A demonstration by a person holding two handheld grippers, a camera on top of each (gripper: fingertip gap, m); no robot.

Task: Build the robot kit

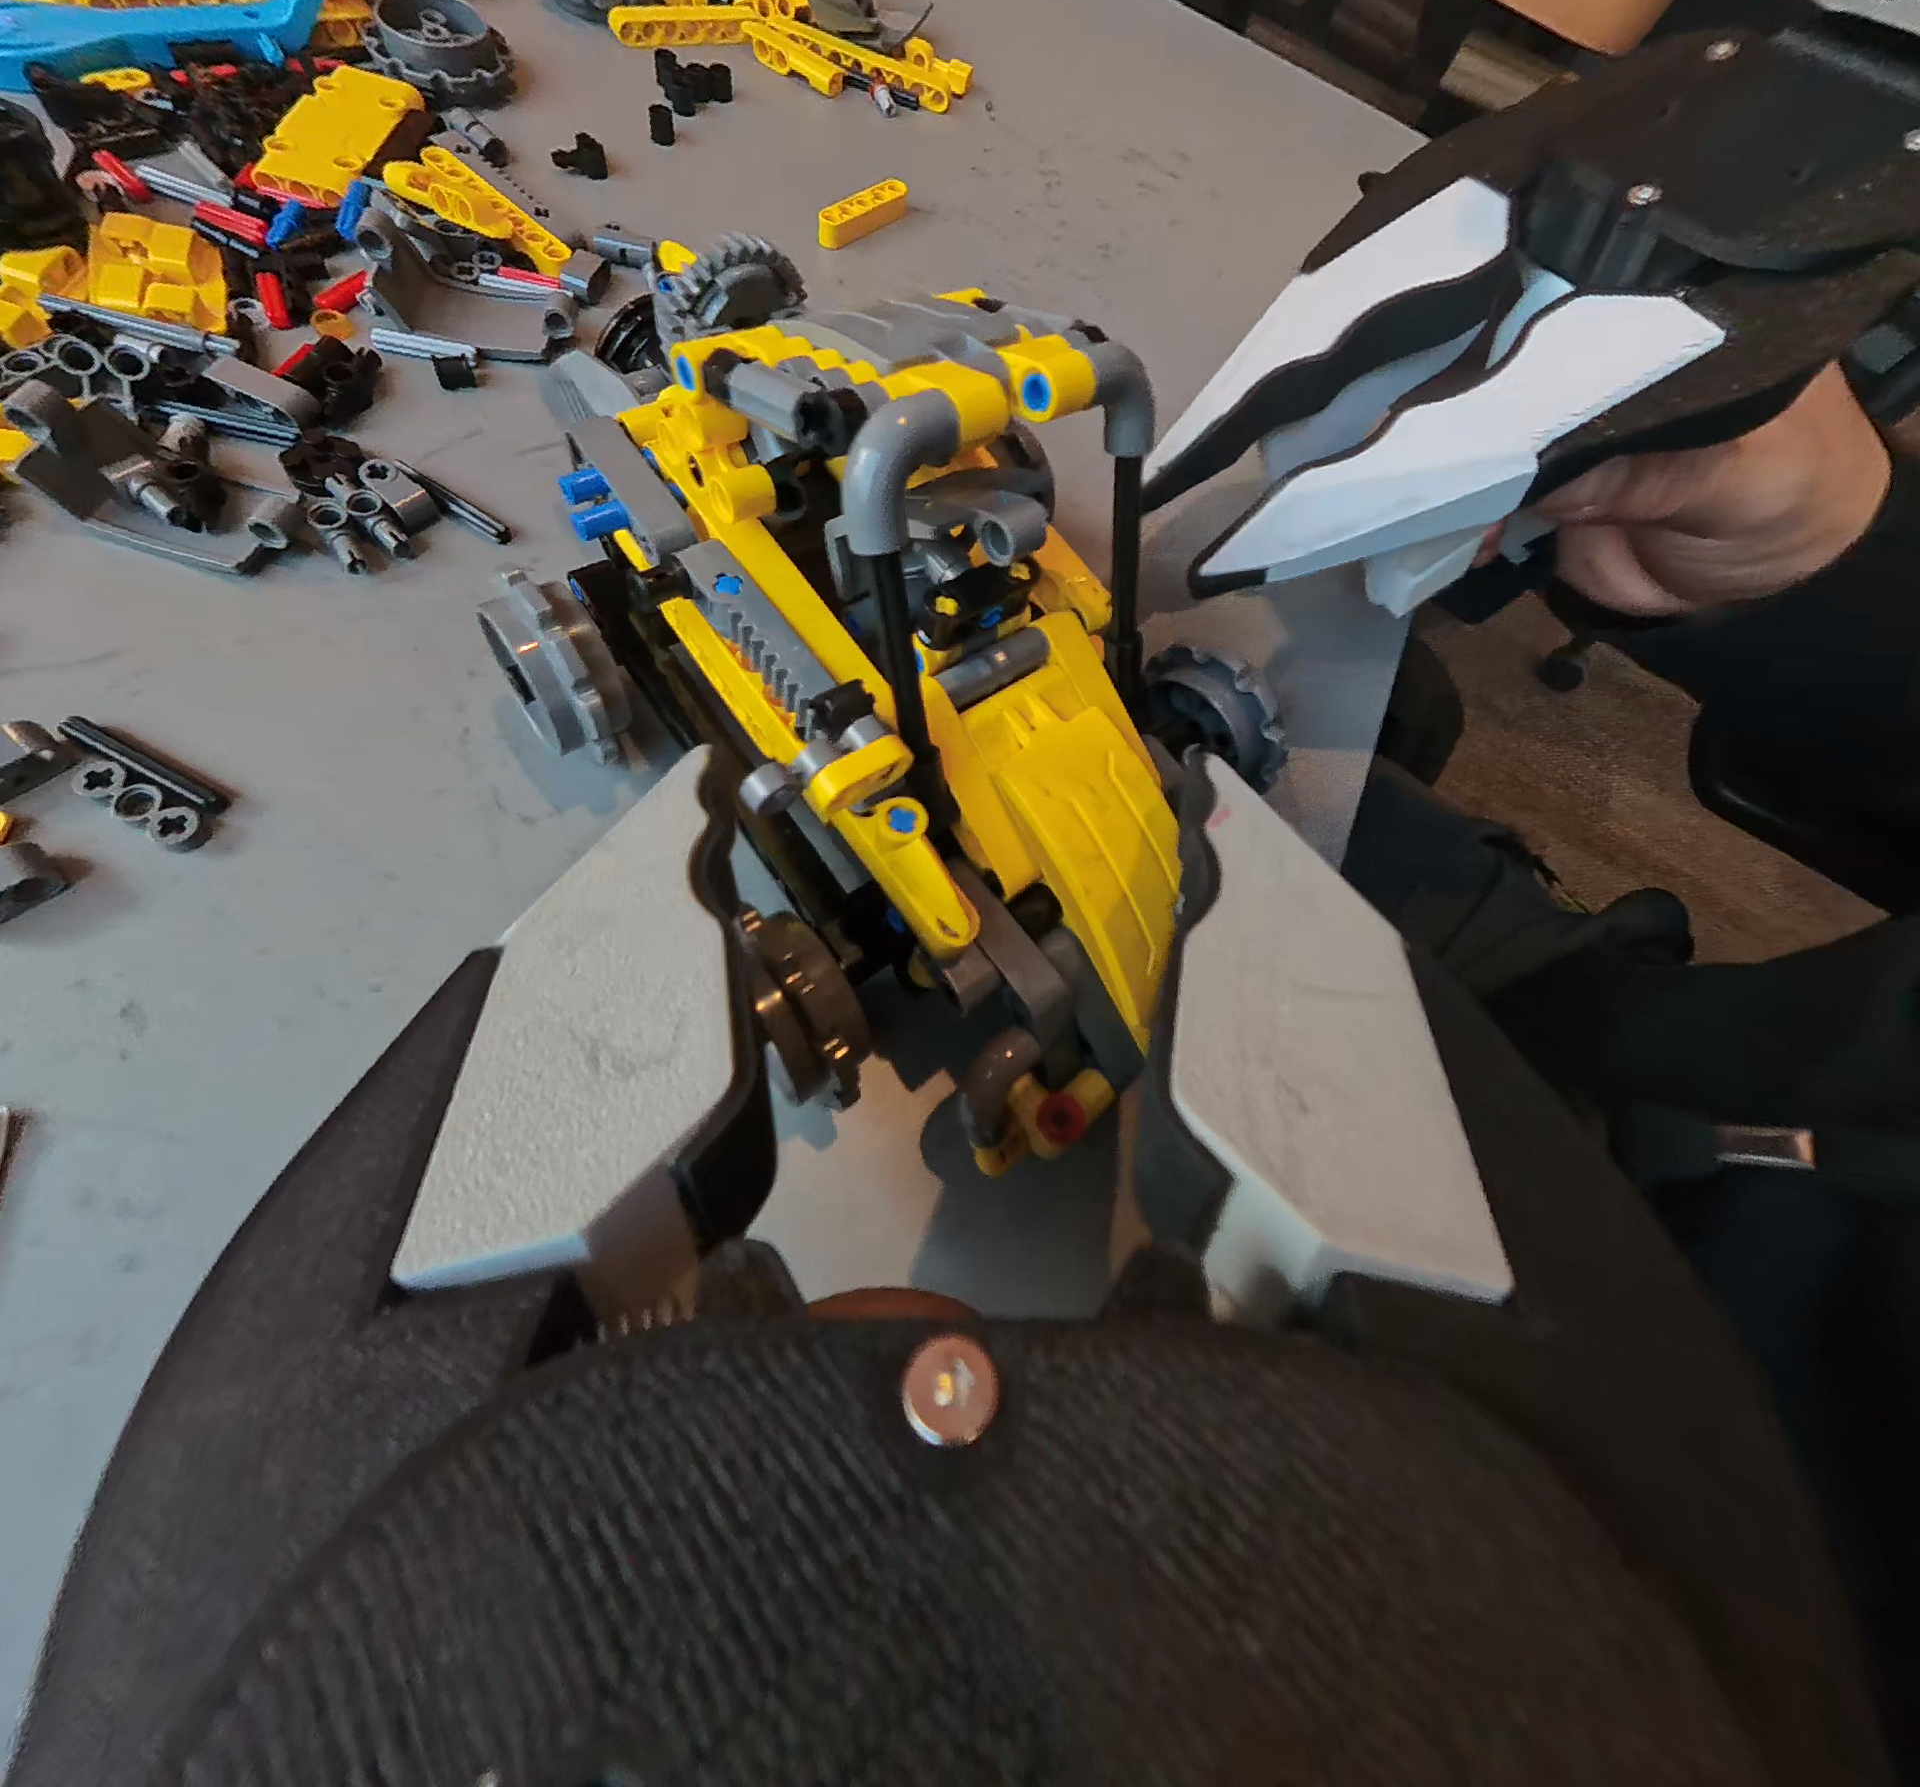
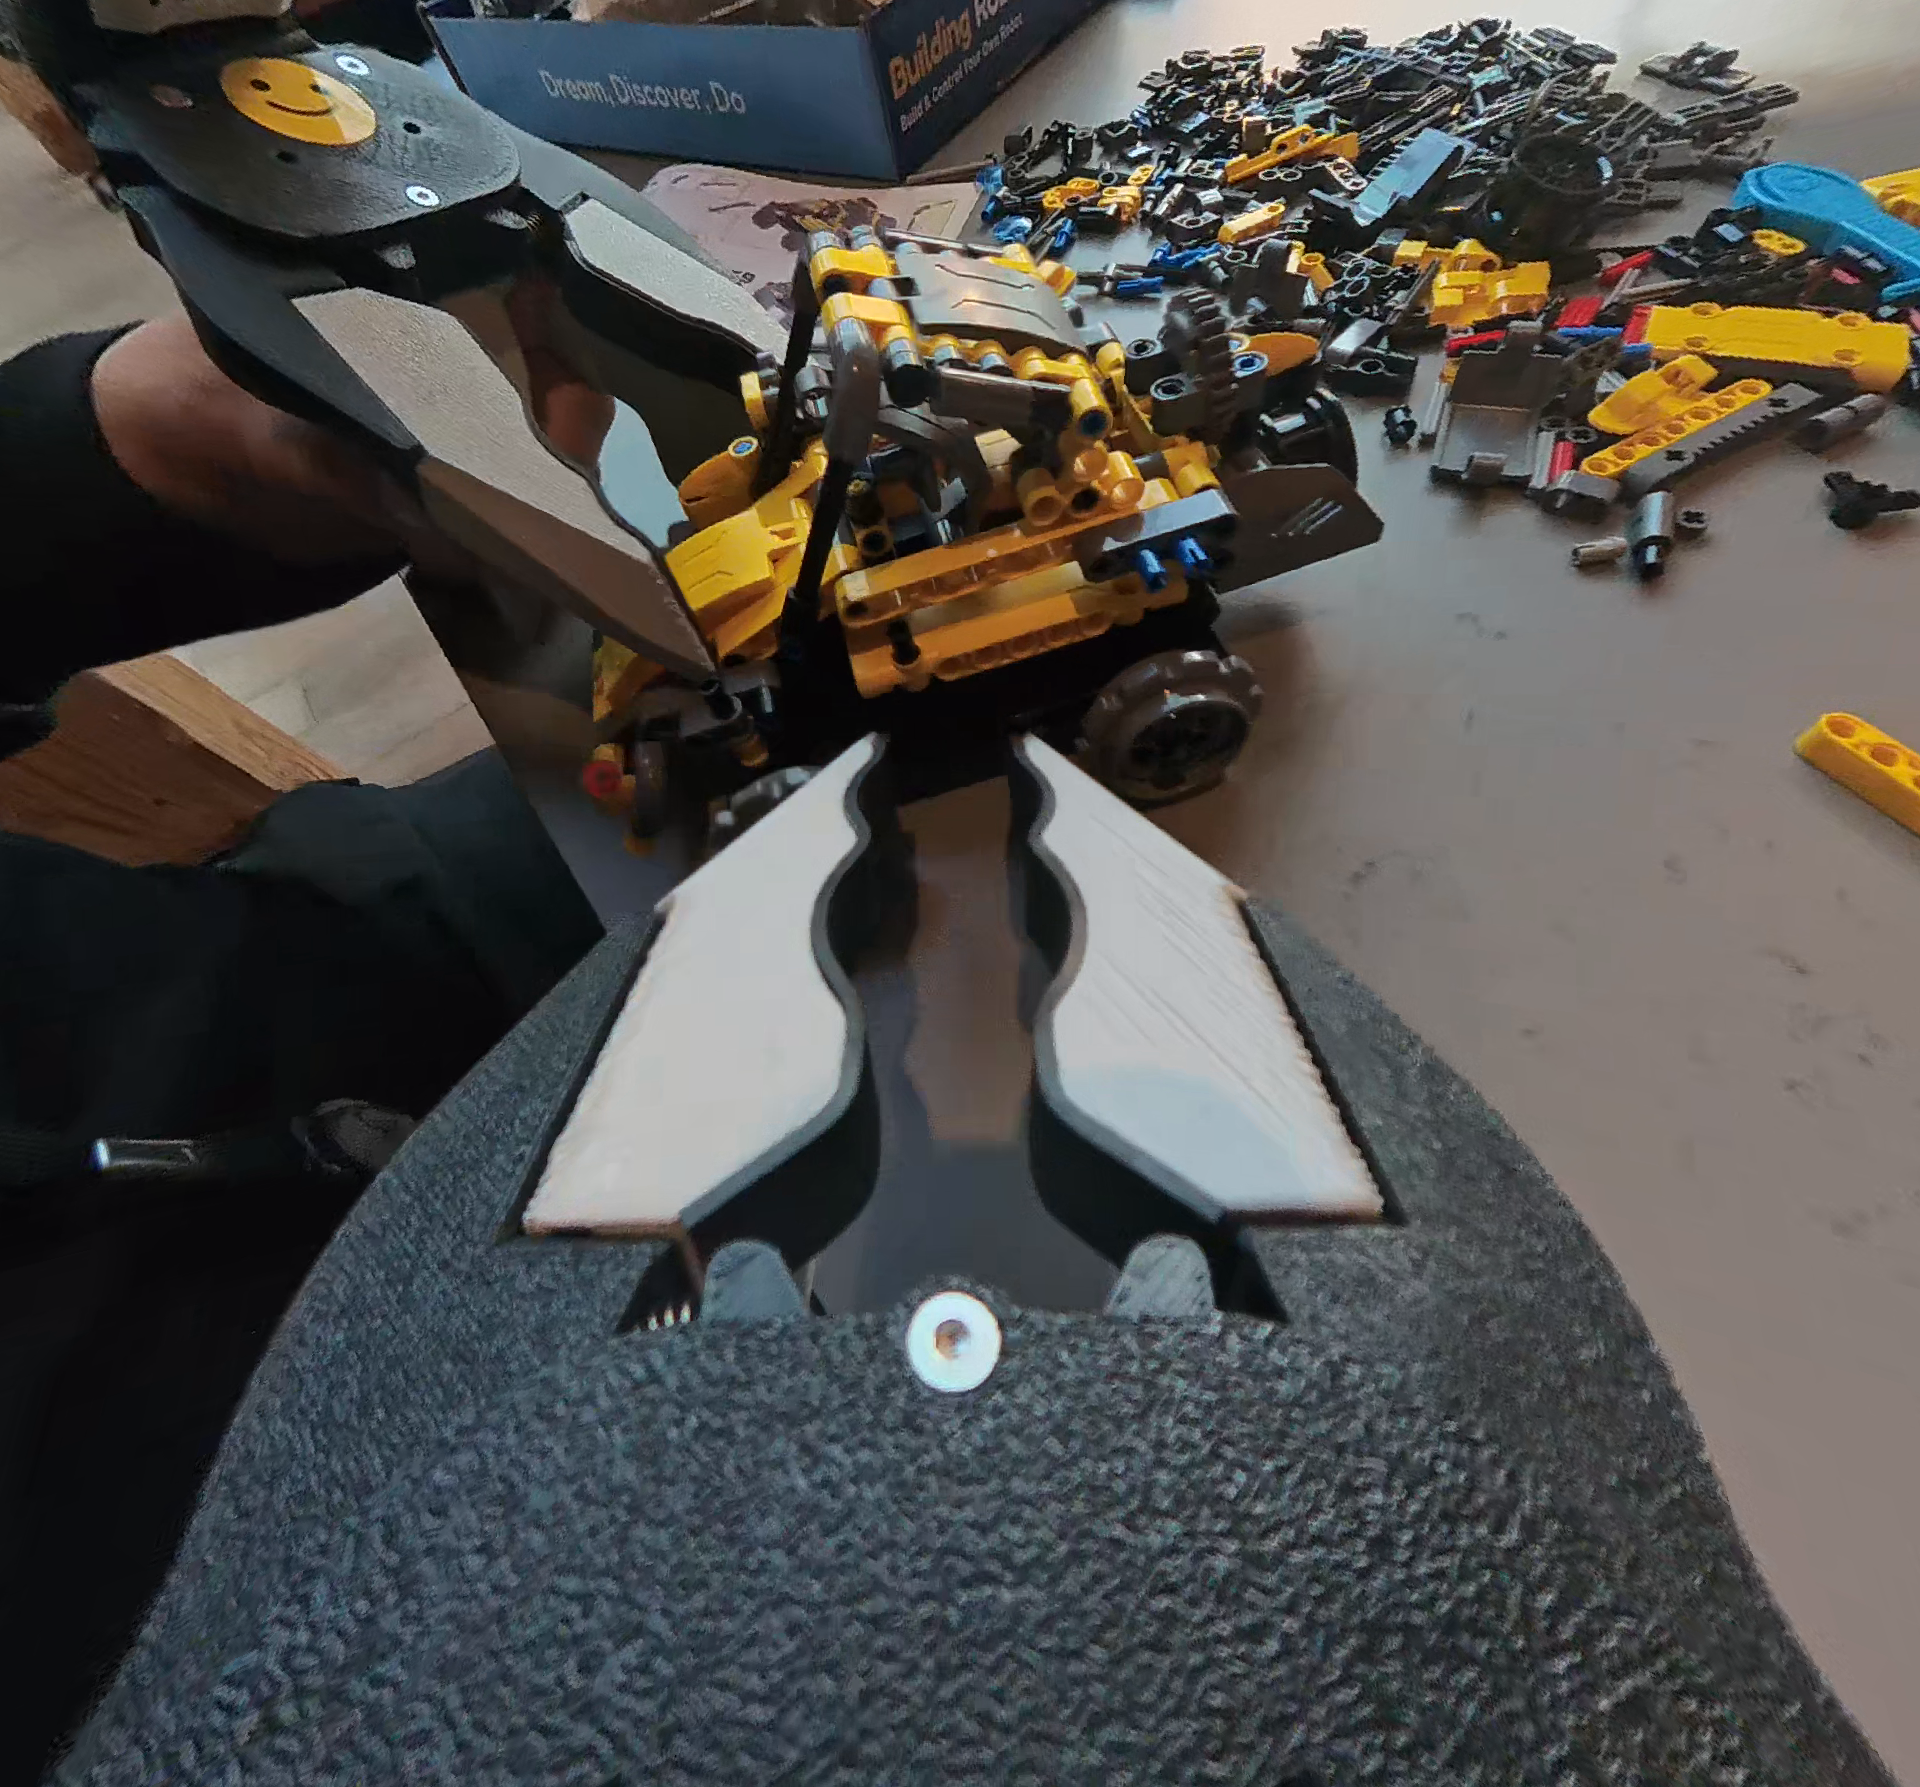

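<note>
A yellow, grey and black brick vehicle (image 1: 1081, 802) stands on the grey table (image 1: 312, 958) near its edge. My left gripper (image 1: 951, 771) straddles the vehicle's front end, with one finger against the yellow fender and the other by a small black wheel, and it grips the vehicle. From the right wrist view the same vehicle (image 2: 997, 594) has my left gripper (image 2: 740, 508) clamped over its left end. My right gripper (image 2: 948, 745) is empty with a narrow gap between its fingers, just short of the vehicle's side. In the left wrist view, the right gripper (image 1: 1172, 534) hovers beside the vehicle's roll bar.
A heap of loose yellow, black, grey and red pieces (image 1: 208, 283) covers the far table, also seen in the right wrist view (image 2: 1455, 283). A blue cardboard box (image 2: 665, 90) and a booklet (image 2: 748, 210) lie behind the vehicle. A short yellow beam (image 2: 1860, 761) lies alone.
</note>
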